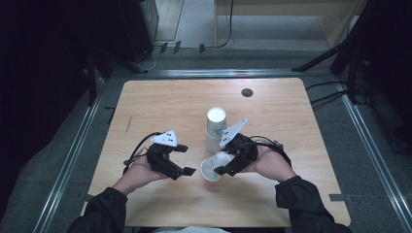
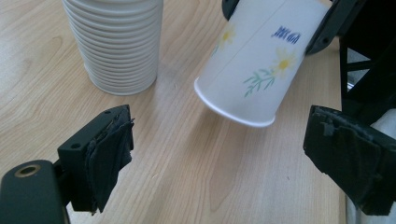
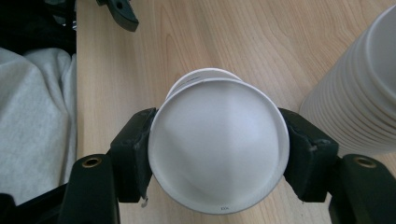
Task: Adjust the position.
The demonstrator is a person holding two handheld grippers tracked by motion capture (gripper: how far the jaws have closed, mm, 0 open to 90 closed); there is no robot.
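We see the right tongs (image 1: 224, 168) clamped on 1 white paper cup (image 1: 212, 168), tilted, its rim toward the left tongs (image 1: 188, 159). The cup (image 2: 254, 60) bears yellow flowers, green stems and blue print. The left tongs stand apart, holding nothing. A stack (image 1: 215, 127) rises just beyond the right tongs.

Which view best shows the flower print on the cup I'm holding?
The left gripper view: the cup shows its printed side there. The right gripper view gives its plain white base end between the jaws; the high view shows it small.
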